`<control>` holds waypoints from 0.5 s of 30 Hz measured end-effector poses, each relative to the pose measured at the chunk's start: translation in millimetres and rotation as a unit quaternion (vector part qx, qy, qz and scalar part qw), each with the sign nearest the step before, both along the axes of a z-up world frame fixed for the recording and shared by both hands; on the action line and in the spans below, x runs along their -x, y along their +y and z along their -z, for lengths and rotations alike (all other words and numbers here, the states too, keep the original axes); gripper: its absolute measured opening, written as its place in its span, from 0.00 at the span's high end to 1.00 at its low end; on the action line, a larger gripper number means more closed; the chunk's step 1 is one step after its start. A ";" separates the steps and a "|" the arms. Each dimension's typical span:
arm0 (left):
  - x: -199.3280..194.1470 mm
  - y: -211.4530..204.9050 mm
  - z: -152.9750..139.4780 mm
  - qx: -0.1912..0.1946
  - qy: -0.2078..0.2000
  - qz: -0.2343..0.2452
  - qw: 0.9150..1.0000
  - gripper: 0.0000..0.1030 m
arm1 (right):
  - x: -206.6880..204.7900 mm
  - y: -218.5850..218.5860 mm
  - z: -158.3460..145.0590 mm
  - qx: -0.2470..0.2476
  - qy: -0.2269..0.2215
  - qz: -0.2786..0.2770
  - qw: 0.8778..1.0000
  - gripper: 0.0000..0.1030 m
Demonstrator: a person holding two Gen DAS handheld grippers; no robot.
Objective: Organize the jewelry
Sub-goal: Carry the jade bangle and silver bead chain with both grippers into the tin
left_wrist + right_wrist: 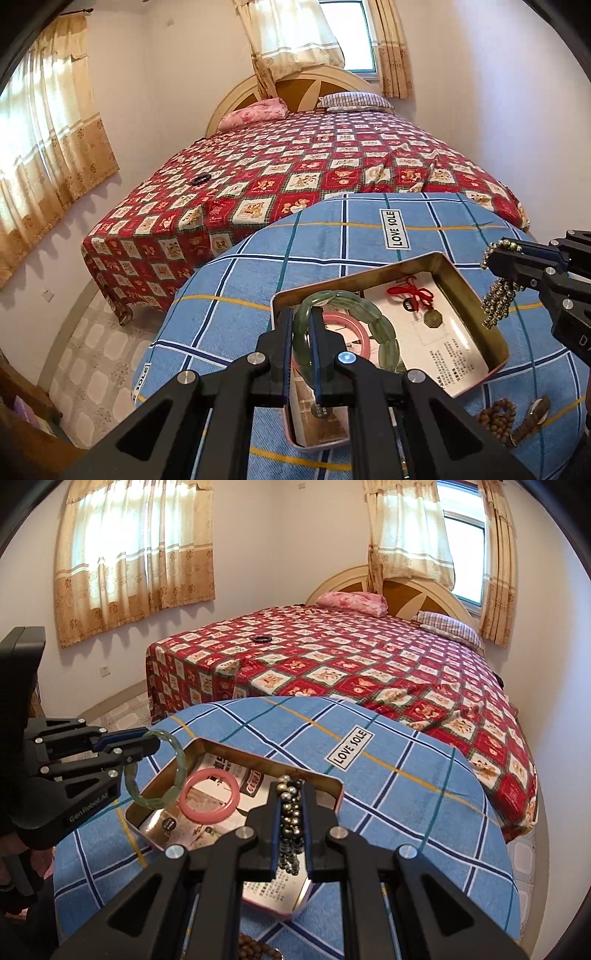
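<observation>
The left gripper is clamped narrowly on the rim of a translucent green stone bangle, which hangs just above the near-left corner of the shallow rectangular metal tin below it. A rigid ring like this will likely feel hard, slick and brittle (a drop onto the tin's edge could chip it), so pinching across the band, as here, seems the sound hold.

The right gripper is closed tight on a bunched strand of small dark metallic beads, loops dangling beneath its fingers over the tin's right side. That strand looks limp and light; it should drape and may slip through, so gripping several loops together suits it.

Inside the tin, ahead of the left gripper: one pink bangle and one red-corded pendant with a bronze medallion. On the blue checked cloth behind the right gripper lie one brown wooden bead bracelet and one small carved brown piece. One dark bracelet sits far ahead on the red quilt.
</observation>
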State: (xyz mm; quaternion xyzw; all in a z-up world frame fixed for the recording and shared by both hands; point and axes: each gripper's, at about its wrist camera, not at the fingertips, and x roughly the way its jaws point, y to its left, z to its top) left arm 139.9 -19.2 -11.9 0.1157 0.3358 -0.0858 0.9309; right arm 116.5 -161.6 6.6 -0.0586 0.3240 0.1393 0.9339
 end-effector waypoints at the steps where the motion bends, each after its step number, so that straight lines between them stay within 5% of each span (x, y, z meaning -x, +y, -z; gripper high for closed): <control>1: -1.9 0.5 1.1 -0.001 0.001 0.000 1.000 0.92 | -1.5 1.1 1.3 0.001 0.002 -0.001 1.000 0.89; 15: -19.6 -1.2 13.7 -0.010 0.014 -0.007 1.000 0.92 | -19.4 8.7 19.7 0.007 0.023 -0.006 1.000 0.89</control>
